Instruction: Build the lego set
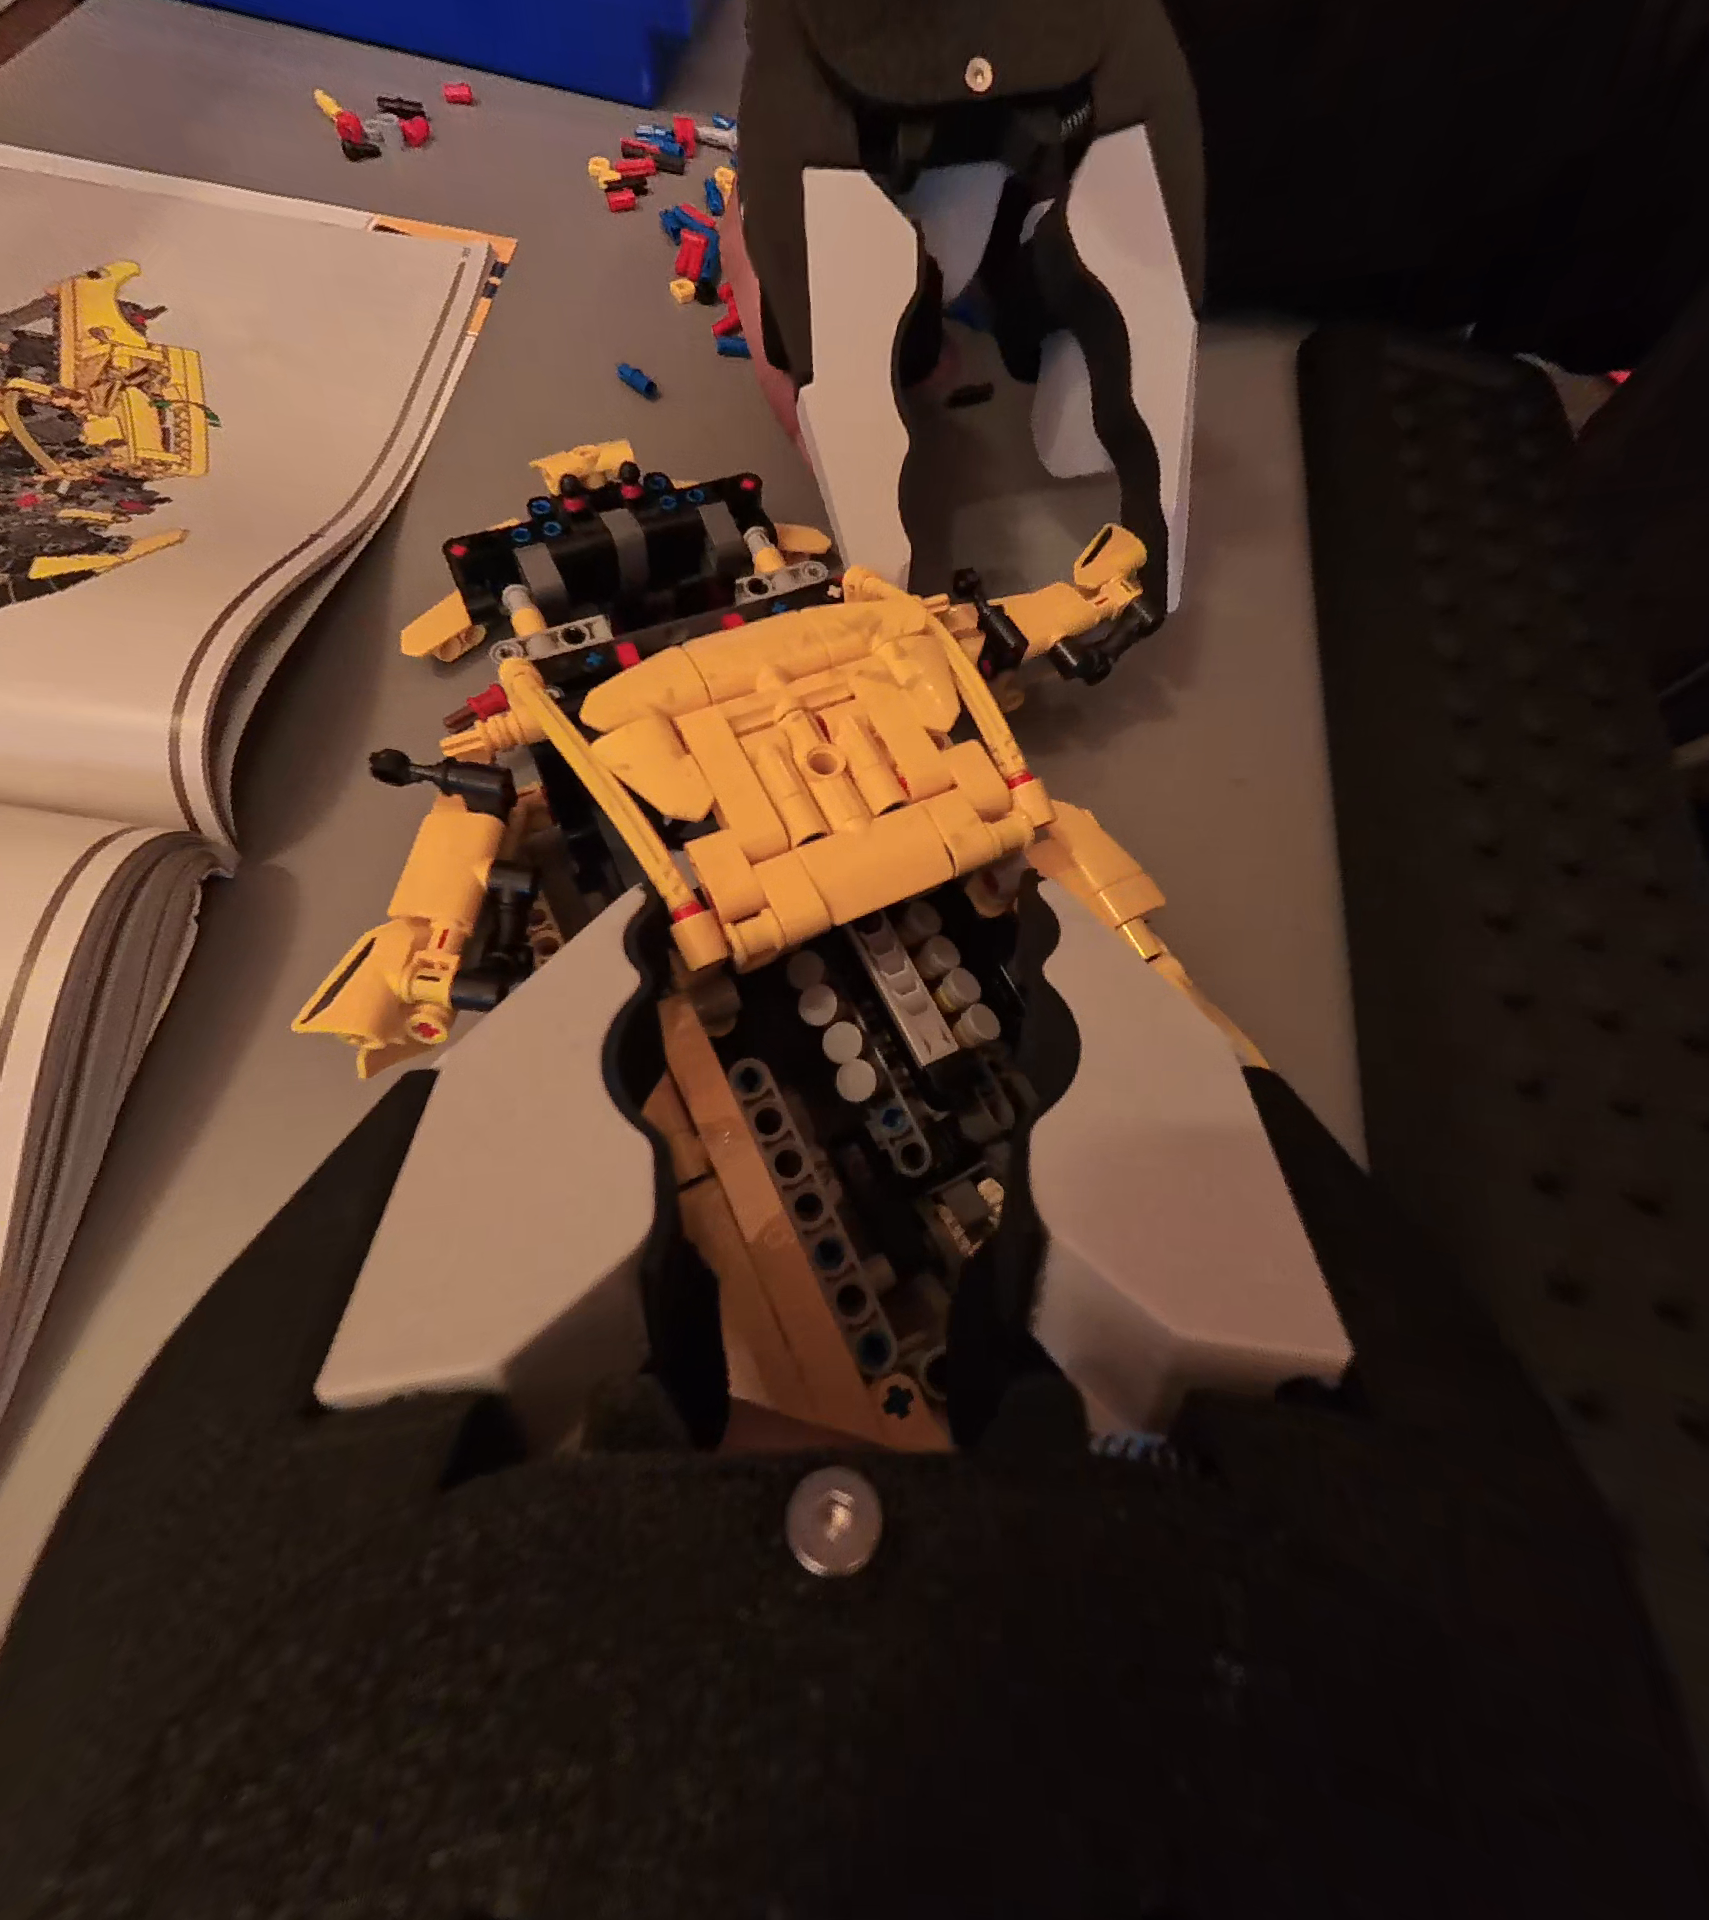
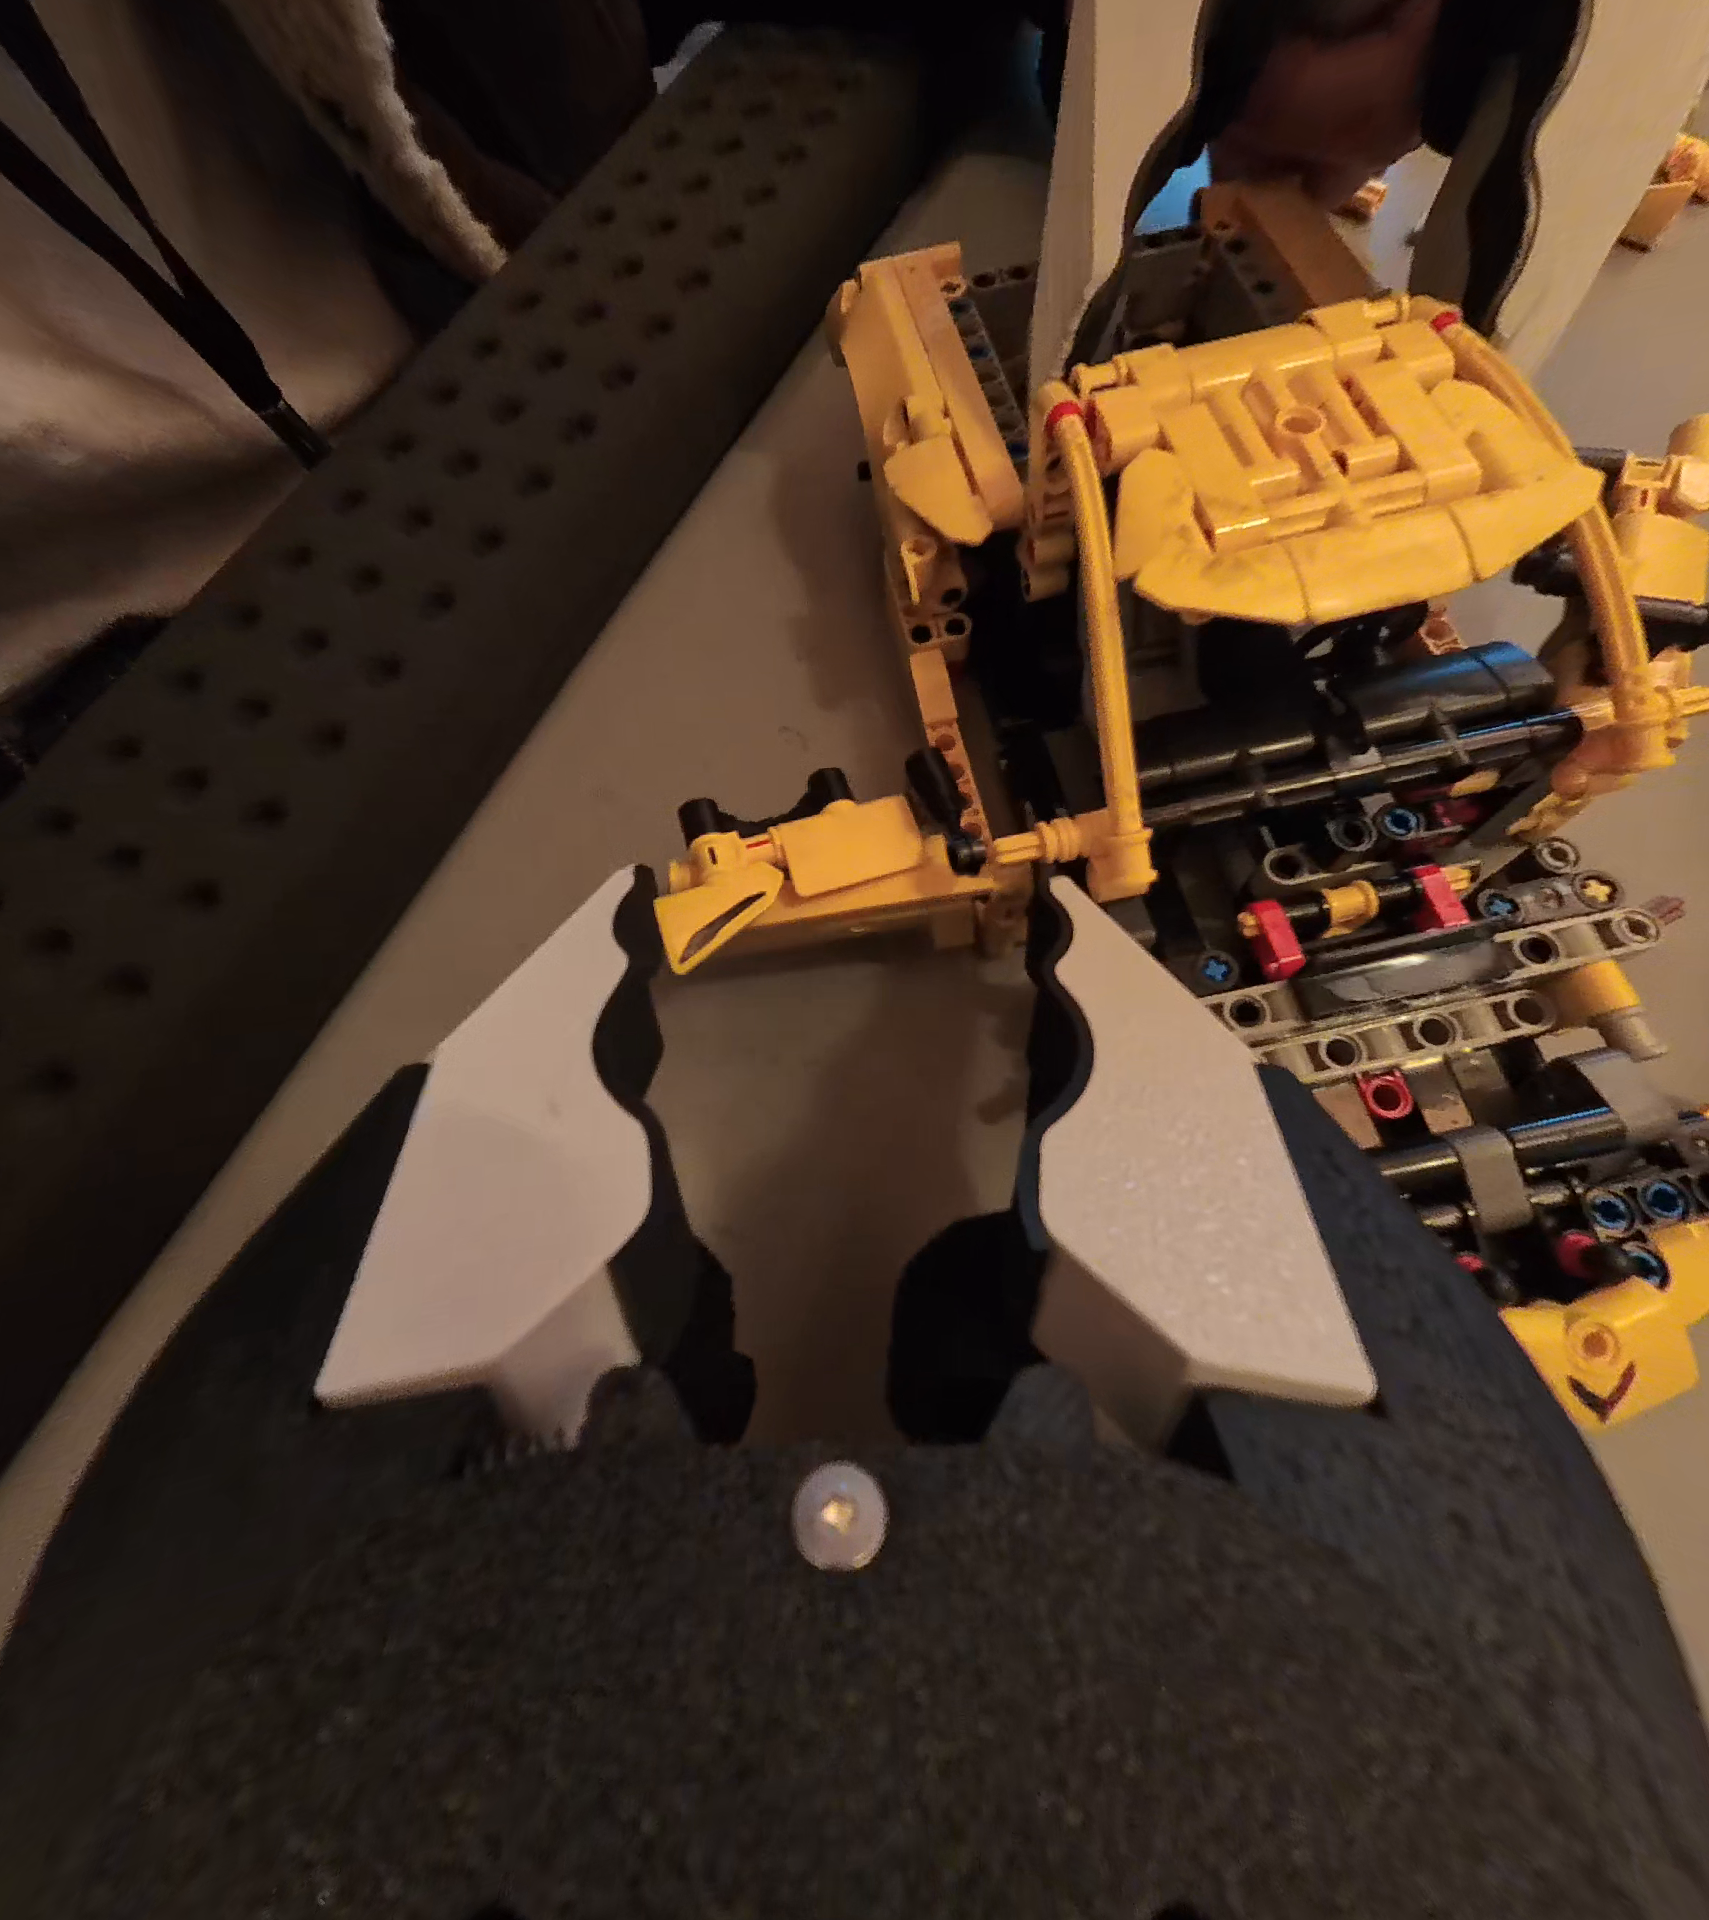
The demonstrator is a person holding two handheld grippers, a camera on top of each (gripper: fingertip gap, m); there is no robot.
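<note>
On my left feed the hand-held gripper (image 1: 834, 1023) has smooth matt pale plastic fingers (image 1: 507, 1174) lined with black rubbery wavy pads, set on a coarse, grainy black body with one shiny metal screw (image 1: 834, 1519). The lego model (image 1: 808, 769) I see is hard plastic, its yellow shell slightly glossy with scuffed dusty patches, its grey and black beams duller. The instruction booklet (image 1: 154, 540) is smooth paper with a soft sheen, lying on a smooth matt grey surface (image 1: 1245, 582) beside a dark perforated strip (image 2: 310, 665).
</note>
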